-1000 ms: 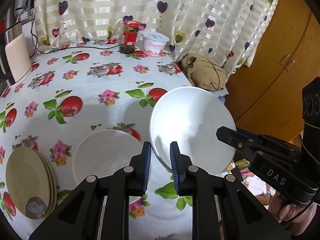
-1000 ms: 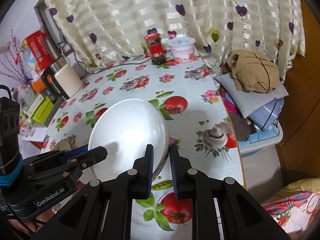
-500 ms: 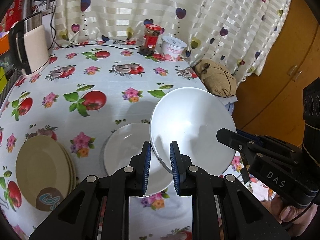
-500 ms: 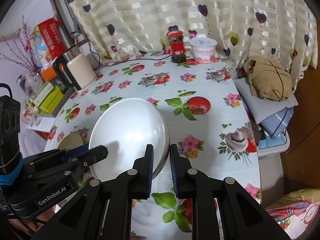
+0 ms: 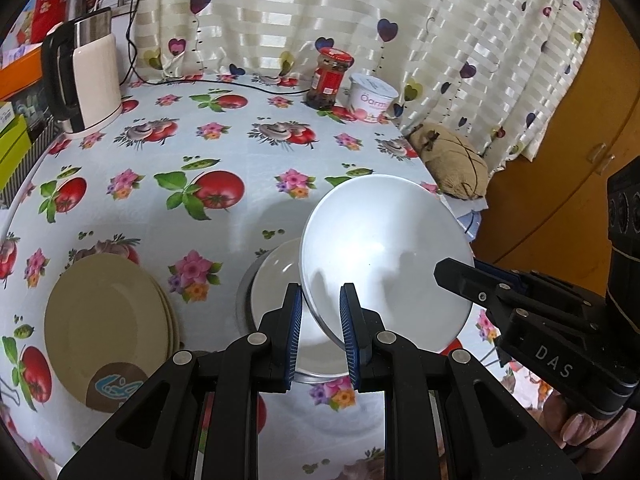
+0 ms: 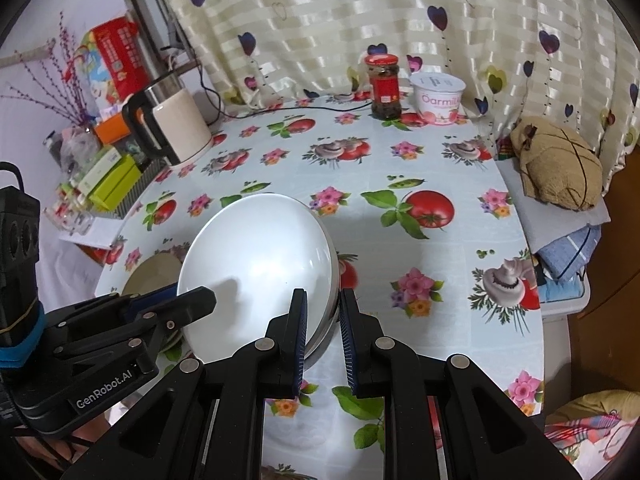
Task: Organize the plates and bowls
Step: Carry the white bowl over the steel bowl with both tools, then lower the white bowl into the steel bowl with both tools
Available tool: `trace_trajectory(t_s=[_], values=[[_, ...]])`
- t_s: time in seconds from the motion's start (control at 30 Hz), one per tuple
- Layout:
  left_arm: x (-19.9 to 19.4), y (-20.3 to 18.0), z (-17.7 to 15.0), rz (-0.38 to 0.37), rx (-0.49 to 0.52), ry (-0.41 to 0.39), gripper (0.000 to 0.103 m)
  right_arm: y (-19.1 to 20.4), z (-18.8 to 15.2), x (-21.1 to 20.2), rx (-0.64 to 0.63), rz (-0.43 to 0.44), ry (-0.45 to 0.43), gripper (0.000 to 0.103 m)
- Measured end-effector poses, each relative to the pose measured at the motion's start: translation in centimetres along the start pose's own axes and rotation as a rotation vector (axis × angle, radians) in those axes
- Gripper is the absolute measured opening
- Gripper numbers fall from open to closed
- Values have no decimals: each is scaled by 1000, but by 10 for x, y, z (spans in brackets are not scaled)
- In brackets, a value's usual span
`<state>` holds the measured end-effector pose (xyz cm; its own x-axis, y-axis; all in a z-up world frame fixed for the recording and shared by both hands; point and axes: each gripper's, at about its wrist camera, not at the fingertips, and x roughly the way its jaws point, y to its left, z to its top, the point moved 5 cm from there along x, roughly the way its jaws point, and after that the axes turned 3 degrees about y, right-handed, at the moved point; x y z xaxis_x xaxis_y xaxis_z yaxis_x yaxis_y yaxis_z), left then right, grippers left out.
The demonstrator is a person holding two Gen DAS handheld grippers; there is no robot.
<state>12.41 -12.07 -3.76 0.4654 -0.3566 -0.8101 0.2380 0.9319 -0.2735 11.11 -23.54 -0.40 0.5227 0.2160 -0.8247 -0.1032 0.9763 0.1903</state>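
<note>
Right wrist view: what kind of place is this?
Likely a home dining or kitchen corner: a table under a tomato-and-flower print cloth, a cream electric kettle by the heart-print curtain, and a red-lidded jar.

Home dining corner: floral tablecloth (image 5: 248, 152), kettle (image 5: 86, 76), curtain (image 5: 360, 12).

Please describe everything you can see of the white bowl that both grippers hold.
The white bowl is round, smooth and glossy, with a metallic-looking outside; it looks empty. It is tilted, held above the table. The left gripper and the right gripper each clamp its rim on opposite sides. It hangs over another white bowl on the table.
</note>
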Motion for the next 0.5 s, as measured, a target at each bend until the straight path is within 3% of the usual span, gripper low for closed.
trace_trajectory(t_s=[0.5], values=[[10, 14, -5, 24, -25, 31, 20, 7, -2, 21, -1, 24, 41, 16]])
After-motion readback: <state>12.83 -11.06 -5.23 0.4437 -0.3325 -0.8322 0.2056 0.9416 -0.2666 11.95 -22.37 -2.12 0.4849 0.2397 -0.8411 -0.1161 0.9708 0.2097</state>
